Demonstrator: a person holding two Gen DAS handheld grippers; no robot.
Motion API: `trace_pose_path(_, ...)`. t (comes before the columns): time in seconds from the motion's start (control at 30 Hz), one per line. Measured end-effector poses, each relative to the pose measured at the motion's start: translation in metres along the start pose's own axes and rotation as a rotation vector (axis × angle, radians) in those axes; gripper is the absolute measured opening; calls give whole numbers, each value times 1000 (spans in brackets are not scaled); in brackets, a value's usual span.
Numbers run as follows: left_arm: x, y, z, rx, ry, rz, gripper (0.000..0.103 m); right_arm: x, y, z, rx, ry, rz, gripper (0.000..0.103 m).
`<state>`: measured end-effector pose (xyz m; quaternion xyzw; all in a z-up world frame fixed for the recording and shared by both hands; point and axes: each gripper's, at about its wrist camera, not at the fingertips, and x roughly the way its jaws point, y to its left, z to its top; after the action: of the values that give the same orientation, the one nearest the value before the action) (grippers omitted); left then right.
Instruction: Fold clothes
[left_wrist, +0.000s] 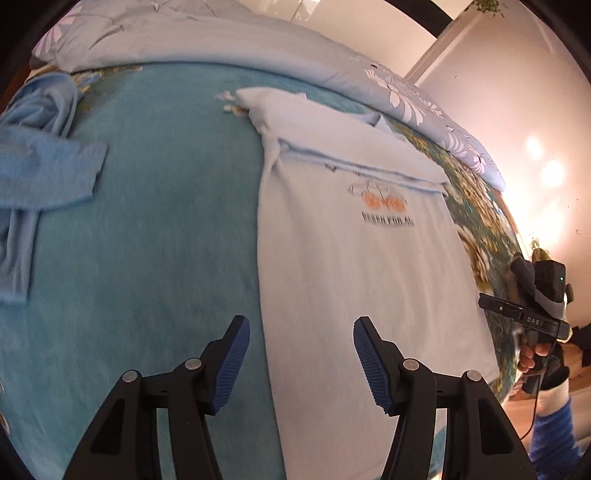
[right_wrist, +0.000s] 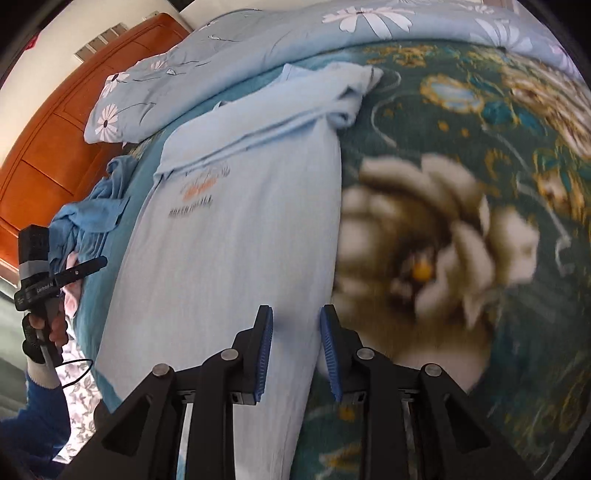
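A pale blue T-shirt (left_wrist: 362, 258) with an orange print lies flat on the bed as a long strip, sleeves folded in; it also shows in the right wrist view (right_wrist: 229, 236). My left gripper (left_wrist: 299, 354) is open and empty, hovering over the shirt's left edge near its lower end. My right gripper (right_wrist: 295, 350) is open with a narrower gap and empty, over the shirt's right edge near its lower end. The right gripper also shows in the left wrist view (left_wrist: 524, 314), and the left gripper in the right wrist view (right_wrist: 55, 273).
The bed has a teal blanket (left_wrist: 155, 221) with a floral pattern (right_wrist: 443, 236). A crumpled blue garment (left_wrist: 40, 155) lies to the left. A flowered quilt (left_wrist: 258, 48) is bunched at the far side. A wooden wardrobe (right_wrist: 55, 129) stands beyond the bed.
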<state>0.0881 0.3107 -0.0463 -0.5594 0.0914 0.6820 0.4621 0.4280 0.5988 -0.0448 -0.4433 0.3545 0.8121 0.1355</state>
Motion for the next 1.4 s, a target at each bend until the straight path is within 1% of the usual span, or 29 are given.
trace_pose_path(0.1, -7, -6, -40, 6, 70, -26, 63, -16, -7, -42, 79, -19, 89, 29)
trace_pose_path(0.2, -11, -4, -65, -45, 95, -66, 63, -22, -8, -75, 115, 0, 126, 29)
trace_pose_path(0.27, -14, -2, -81, -80, 110, -94, 63, -25, -9, -90, 139, -4, 165, 29)
trace_pose_path(0.37, -19, -4, -97, -106, 114, -123, 63, -26, -13, -100, 184, -32, 220, 29)
trace_pose_path(0.43, -23, -5, -103, -124, 107, -154, 62, -23, -16, -101, 225, -42, 279, 29)
trace_pose_path(0.53, -27, 5, -111, -186, 111, -232, 63, -23, -21, -104, 252, -46, 339, 29)
trace_pose_path(0.6, -26, 14, -115, -229, 111, -280, 63, -25, -24, -105, 256, -54, 357, 29)
trace_pose_path(0.7, -23, 23, -113, -307, 89, -348, 63, -21, -23, -102, 272, -66, 376, 29)
trace_pose_path(0.77, -20, 29, -116, -355, 82, -423, 61, -18, -19, -99, 272, -69, 391, 29)
trace_pose_path(0.8, -18, 33, -118, -378, 79, -461, 53, -18, -18, -99, 273, -72, 397, 29)
trace_pose_path(0.83, -15, 37, -122, -407, 91, -485, 48, -18, -19, -99, 277, -78, 405, 29)
trace_pose_path(0.9, -9, 45, -127, -445, 89, -495, 28, -18, -21, -102, 291, -88, 424, 27)
trace_pose_path(0.93, -8, 47, -129, -455, 84, -496, 22, -18, -23, -103, 301, -91, 424, 23)
trace_pose_path(0.97, -8, 48, -129, -454, 80, -485, 8, -18, -24, -105, 306, -94, 418, 13)
trace_pose_path(1.0, -8, 49, -130, -453, 76, -474, 5, -19, -26, -106, 309, -97, 411, 10)
trace_pose_path(1.07, -14, 47, -127, -440, 41, -510, 4, -22, -29, -107, 309, -105, 406, 8)
trace_pose_path(1.13, -22, 45, -120, -429, -6, -553, 4, -29, -26, -102, 302, -133, 434, 8)
trace_pose_path(1.2, -36, 39, -105, -411, -69, -608, 4, -38, -23, -93, 295, -169, 472, 6)
trace_pose_path(1.3, -55, 24, -66, -345, -138, -619, 4, -53, -16, -60, 269, -232, 524, 6)
trace_pose_path(1.4, -65, 13, -13, -310, -187, -612, 4, -64, -9, -16, 245, -291, 543, 6)
